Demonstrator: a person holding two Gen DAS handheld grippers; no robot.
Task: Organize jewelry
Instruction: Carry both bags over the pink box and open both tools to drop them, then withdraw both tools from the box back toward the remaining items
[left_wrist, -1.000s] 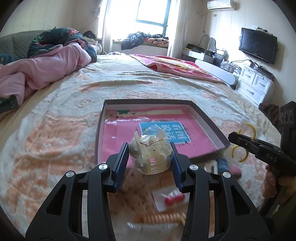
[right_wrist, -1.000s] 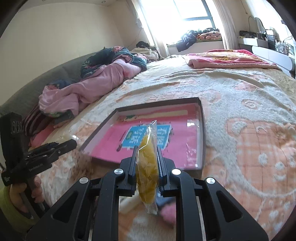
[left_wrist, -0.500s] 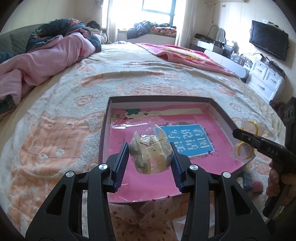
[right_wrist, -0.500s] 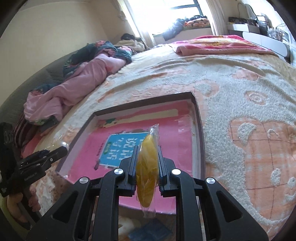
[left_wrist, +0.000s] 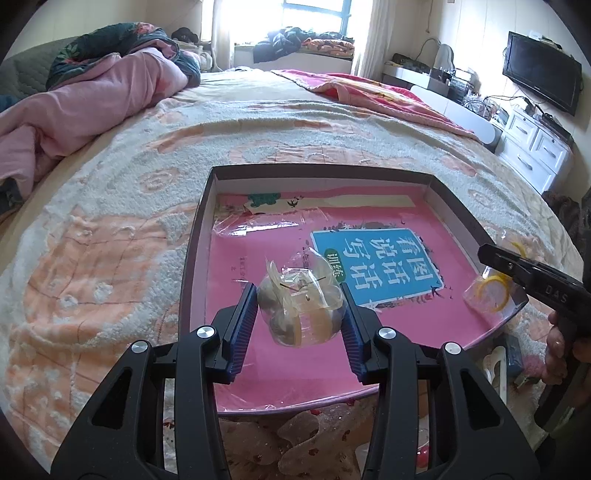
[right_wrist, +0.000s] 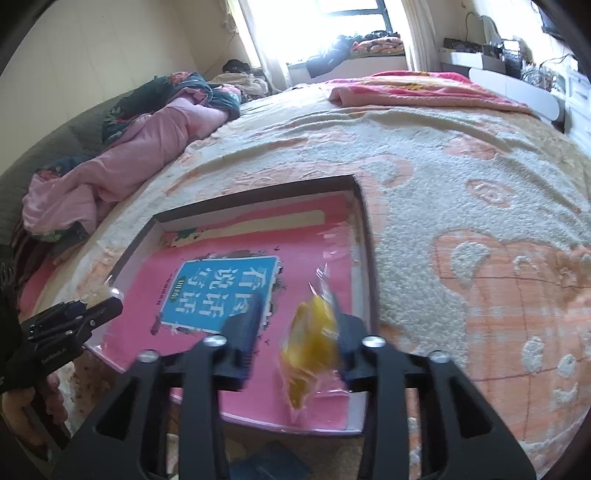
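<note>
Tongs on the left hand (left_wrist: 298, 308) are pinching a clear plastic packet (left_wrist: 300, 306) that holds a pale, translucent hair clip; both blue pads (left_wrist: 243, 328) press its sides. The packet hangs above the near left part of a shallow dark-rimmed tray (left_wrist: 192, 258), not touching the floor of it.

Right tongs (right_wrist: 295, 332) are spread apart. A clear packet with yellow rings (right_wrist: 314, 343) sits between them, against the right finger and apart from the left one; the picture is blurred there, so contact with the tray cannot be confirmed. In the left wrist view the same packet (left_wrist: 491, 291) lies at the tray's near right corner, under the tip of the right tongs (left_wrist: 502, 264).

The tray floor carries a pink book with a blue title label (left_wrist: 373, 266) and a loose clear wrapper (left_wrist: 255, 225) toward the far left. The tray rests on a bed (left_wrist: 110, 240) covered by a cream and peach patterned blanket. More small packets lie on the blanket at the tray's near edge (left_wrist: 295, 439). A crumpled pink quilt (left_wrist: 92, 103) lies at the far left of the bed.
</note>
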